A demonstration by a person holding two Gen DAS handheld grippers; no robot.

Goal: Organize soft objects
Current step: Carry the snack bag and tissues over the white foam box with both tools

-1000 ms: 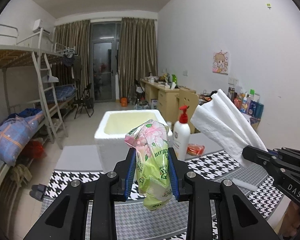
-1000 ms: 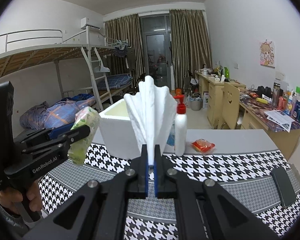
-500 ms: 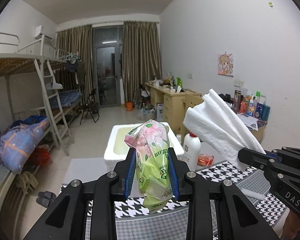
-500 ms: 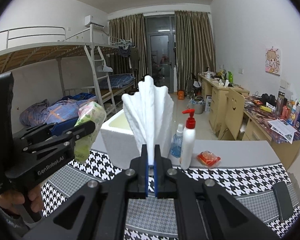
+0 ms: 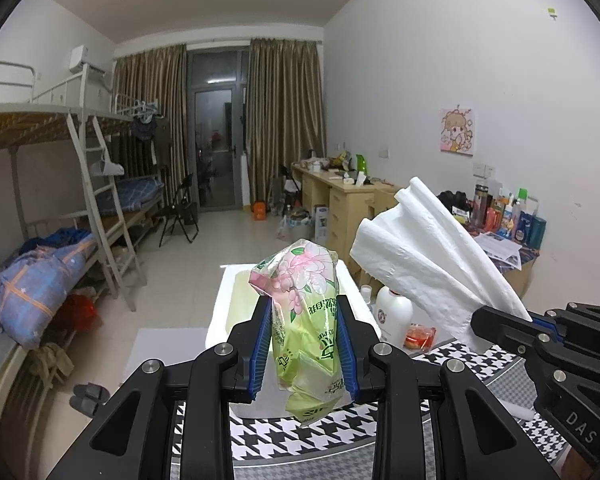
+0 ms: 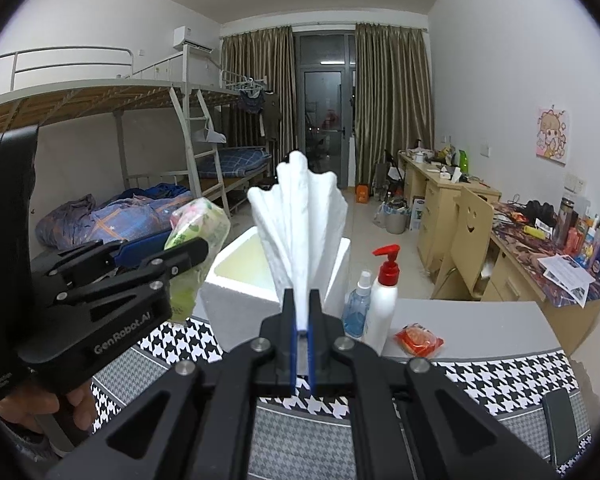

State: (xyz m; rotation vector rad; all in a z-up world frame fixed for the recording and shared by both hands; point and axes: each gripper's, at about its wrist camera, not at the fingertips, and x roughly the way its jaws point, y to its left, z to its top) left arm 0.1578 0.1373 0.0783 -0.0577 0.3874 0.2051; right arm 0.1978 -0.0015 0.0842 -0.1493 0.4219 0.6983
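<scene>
Here the green tissue pack (image 5: 306,332) is pinched at its middle by the left gripper (image 5: 304,344), the folded white towel (image 6: 300,224) by the fully closed right gripper (image 6: 303,332); both are held above the foam box (image 6: 236,280) at the table's far edge, apparently for dropping in.

Houndstooth tablecloth (image 6: 512,376) as landmark: red-pump lotion bottle (image 6: 384,300) and blue spray bottle (image 6: 358,306) stand touching at its far edge, orange snack packet (image 6: 419,339) just right of them. Dark phone (image 6: 562,426) lies on its right end. Bunk bed (image 6: 112,128) well beyond its left side, wooden desks (image 6: 444,196) beyond its right.
</scene>
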